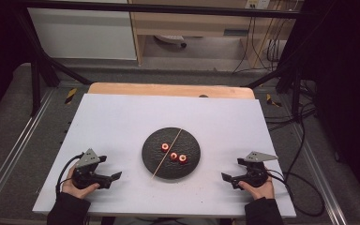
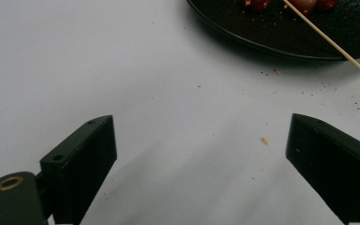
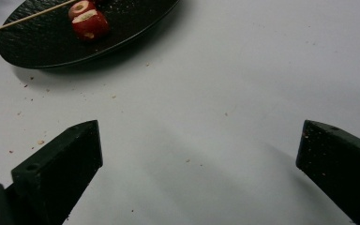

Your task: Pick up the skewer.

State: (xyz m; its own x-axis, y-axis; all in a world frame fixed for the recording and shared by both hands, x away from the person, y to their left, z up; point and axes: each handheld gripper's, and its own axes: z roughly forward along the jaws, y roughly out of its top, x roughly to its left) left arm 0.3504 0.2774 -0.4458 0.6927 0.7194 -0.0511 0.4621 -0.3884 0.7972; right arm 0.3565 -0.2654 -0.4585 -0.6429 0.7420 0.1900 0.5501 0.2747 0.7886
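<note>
A black round plate (image 1: 191,140) sits mid-table and holds three red fruit pieces with pale centres (image 1: 174,155). A thin wooden skewer (image 1: 168,153) lies slantwise across it, its near end jutting past the rim. My left gripper (image 1: 110,168) rests open on the white surface left of the plate, nothing between its jaws. My right gripper (image 1: 232,169) rests open on the plate's right, also holding nothing. The left gripper (image 2: 200,136) looks at the plate's edge (image 2: 272,33), the skewer (image 2: 333,44) and the fruit (image 2: 304,3). The right gripper (image 3: 200,136) faces the plate (image 3: 37,44), a fruit piece (image 3: 90,23) and the skewer (image 3: 28,17).
A white board (image 1: 122,117) covers the wooden table (image 1: 168,89). Small crumbs (image 2: 264,140) dot it near the plate. Black frame posts (image 1: 36,79) stand at the far corners, and cables (image 1: 304,140) trail on the floor at the right.
</note>
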